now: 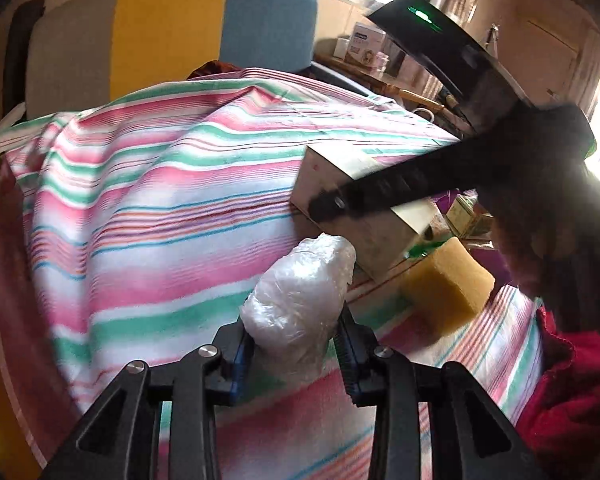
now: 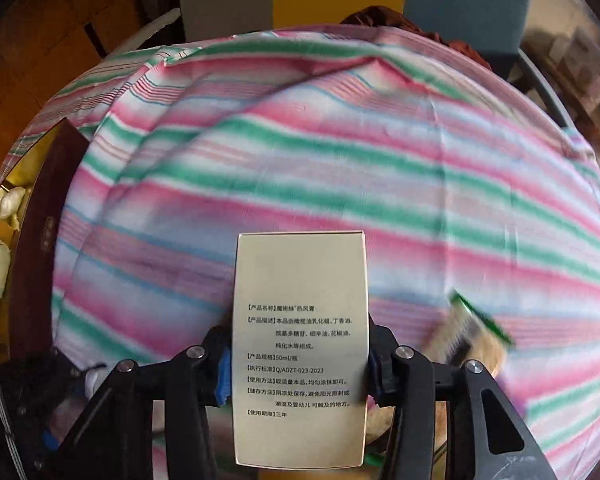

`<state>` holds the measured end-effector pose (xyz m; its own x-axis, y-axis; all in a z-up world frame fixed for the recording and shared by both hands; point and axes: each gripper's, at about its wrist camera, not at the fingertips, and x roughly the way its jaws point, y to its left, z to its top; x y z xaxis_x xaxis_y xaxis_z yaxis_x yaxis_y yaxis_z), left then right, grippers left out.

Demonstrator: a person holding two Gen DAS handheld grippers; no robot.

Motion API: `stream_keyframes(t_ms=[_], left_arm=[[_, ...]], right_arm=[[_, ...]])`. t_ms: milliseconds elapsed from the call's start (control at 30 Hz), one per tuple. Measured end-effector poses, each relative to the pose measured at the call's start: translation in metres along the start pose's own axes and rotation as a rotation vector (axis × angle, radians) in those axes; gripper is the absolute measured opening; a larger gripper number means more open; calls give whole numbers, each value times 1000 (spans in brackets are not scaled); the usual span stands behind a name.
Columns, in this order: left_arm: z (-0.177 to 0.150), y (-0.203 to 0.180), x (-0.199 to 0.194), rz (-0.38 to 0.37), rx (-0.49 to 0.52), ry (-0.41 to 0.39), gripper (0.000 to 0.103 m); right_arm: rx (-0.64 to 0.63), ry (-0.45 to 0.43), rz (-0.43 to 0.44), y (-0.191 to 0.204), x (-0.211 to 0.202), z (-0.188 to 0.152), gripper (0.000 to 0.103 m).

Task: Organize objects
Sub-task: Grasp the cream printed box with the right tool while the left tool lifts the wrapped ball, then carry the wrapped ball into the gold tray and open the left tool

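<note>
The crumpled clear plastic bundle looks light, soft and slippery, best pinched across its middle; the left hand-held gripper is closed partway onto it above the striped tabletop. The right hand-held gripper clamps the stiff, light beige printed carton by its long sides.

sponge right of bundle, on cloth
</note>
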<state>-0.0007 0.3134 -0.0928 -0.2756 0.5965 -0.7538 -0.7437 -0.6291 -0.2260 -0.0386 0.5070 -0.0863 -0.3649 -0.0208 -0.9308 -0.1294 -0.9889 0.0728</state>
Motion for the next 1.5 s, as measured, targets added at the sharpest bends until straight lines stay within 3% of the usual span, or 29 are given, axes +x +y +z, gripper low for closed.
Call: stream_keyframes(t_ms=[233,467,700,900,1167,1233,1433,1500], left_arm=[[-3,-7,-52,6,19,-47,35],[-11,10,-102,76,-20,-94,35],[-7,65,-153,161,-150,-162,35],[10,149,-184,244,-309,-162,35],[18,264,-159,268,-565,-30,35],[18,284,-148,308,-608,-10,35],[18,318,-112,338,-626,85,41],[15,322,-109,393,-635,109,44]], right_arm=[[28,-25,-1,12,2,-28,51],[49,-74,-1,8,2,-33,52],[45,-99,5,10,8,-33,53],[-3,-110,-35,18,8,-32,52],[-14,-116,-42,19,9,-32,52],[-17,-118,-46,20,9,-33,52],[-22,-119,-49,20,10,-32,52],[-22,-120,-48,21,10,-33,52]])
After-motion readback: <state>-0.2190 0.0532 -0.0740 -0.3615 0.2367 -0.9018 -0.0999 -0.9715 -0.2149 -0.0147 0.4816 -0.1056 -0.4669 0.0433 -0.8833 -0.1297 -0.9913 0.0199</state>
